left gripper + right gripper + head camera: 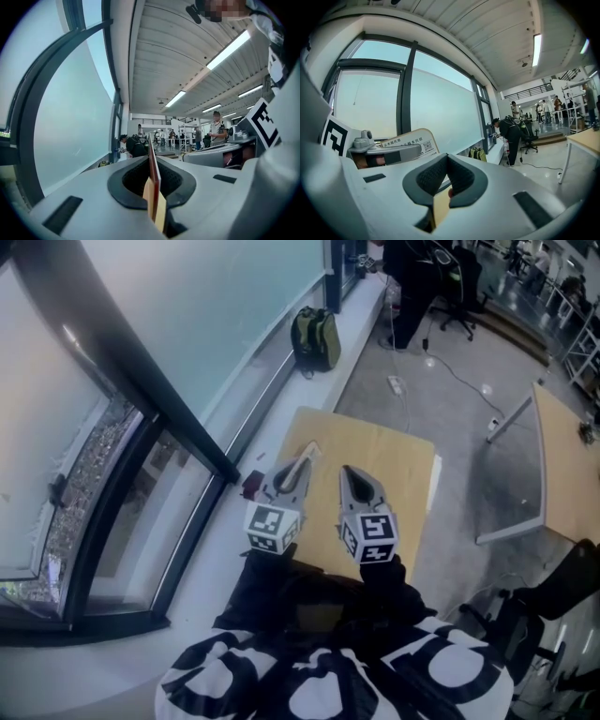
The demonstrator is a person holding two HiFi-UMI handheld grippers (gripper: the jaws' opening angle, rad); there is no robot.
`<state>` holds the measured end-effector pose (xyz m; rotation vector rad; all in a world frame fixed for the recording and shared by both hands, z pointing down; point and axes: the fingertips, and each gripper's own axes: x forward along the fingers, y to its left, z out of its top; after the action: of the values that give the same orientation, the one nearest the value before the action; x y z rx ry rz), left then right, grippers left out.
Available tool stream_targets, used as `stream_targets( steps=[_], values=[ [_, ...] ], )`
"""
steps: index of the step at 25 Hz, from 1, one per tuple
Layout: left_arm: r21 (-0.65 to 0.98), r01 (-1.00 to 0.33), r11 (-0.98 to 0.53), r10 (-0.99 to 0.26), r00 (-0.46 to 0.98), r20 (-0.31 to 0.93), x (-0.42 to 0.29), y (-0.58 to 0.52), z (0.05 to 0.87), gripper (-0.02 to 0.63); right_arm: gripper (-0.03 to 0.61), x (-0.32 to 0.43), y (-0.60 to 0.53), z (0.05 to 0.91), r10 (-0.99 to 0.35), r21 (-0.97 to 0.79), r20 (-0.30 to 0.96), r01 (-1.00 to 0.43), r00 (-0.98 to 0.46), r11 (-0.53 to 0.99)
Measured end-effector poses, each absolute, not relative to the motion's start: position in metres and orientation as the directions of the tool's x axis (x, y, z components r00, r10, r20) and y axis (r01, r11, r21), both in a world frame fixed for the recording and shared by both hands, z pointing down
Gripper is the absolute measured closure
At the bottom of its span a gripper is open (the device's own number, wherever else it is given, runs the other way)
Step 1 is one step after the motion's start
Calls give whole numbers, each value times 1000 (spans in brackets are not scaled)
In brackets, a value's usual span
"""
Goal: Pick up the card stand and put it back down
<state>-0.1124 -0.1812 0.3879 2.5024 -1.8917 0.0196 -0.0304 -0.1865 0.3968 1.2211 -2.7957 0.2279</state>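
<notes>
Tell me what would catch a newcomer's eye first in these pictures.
The left gripper, held over the small wooden table, is clamped on a thin card stand, seen edge-on between its jaws; its printed face shows in the right gripper view. The right gripper hangs beside it, jaws together and empty. A tall window wall fills the left.

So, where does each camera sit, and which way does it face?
Head view: head-mounted, steeply down at the table; left gripper, right gripper, clothing show.
Left gripper view: on it, level down the hall; jaws shut on card stand.
Right gripper view: likewise, toward the windows; jaws shut.
Head and right gripper views share the green backpack.
</notes>
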Motion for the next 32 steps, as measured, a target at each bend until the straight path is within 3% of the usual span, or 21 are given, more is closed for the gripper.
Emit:
stream_targets(
  steps=[5, 16, 32],
  values=[
    [-35, -965, -259, -966, 258, 15, -104, -178, 388, 591, 558, -20, -186, 396, -739, -106, 128, -750, -661, 653],
    [-16, -928, -373, -927, 371, 58, -78, -183, 413, 591, 557, 12, -183, 406, -792, -123, 141, -804, -594, 582],
    [93, -740, -666, -724, 671, 161, 51, -185, 466, 591, 558, 133, -161, 457, -913, -172, 267, -947, -309, 270]
  ],
)
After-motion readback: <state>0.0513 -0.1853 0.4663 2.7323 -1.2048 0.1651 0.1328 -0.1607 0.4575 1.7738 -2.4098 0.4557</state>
